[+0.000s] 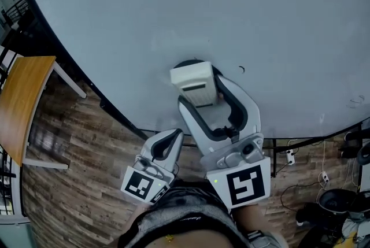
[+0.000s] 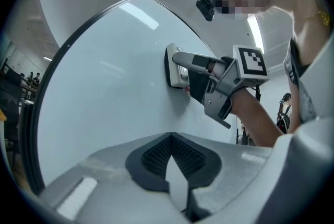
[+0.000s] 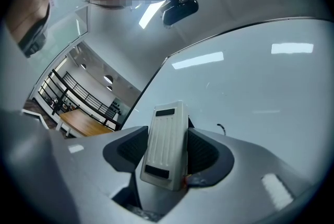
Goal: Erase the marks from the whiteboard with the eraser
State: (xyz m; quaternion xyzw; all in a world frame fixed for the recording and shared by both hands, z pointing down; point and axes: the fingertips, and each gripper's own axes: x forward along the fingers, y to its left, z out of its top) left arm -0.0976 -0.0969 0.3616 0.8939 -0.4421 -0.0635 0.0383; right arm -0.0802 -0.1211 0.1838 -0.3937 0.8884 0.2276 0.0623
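Against 1 whiteboard [image 1: 173,10], right tongs [image 3: 167,151] clamp 1 eraser [image 1: 193,82] near 1 small mark [image 1: 241,69]; left tongs [image 2: 172,157] closed, empty.

whiteboard [image 1: 173,10]: we see only a part of it; the head view cuts it off at the top and at the right.
eraser [image 1: 195,84]: the face that lies on the whiteboard is hidden from us; the right gripper [image 1: 201,92] covers its lower end.
small dark mark [image 1: 241,69]: on the whiteboard, too small for us to tell its shape.
wooden table [image 1: 20,96]: left of the whiteboard, cut off by the picture's edge.
dark things on the floor [image 1: 335,200]: below the whiteboard's right end; we cannot name them.
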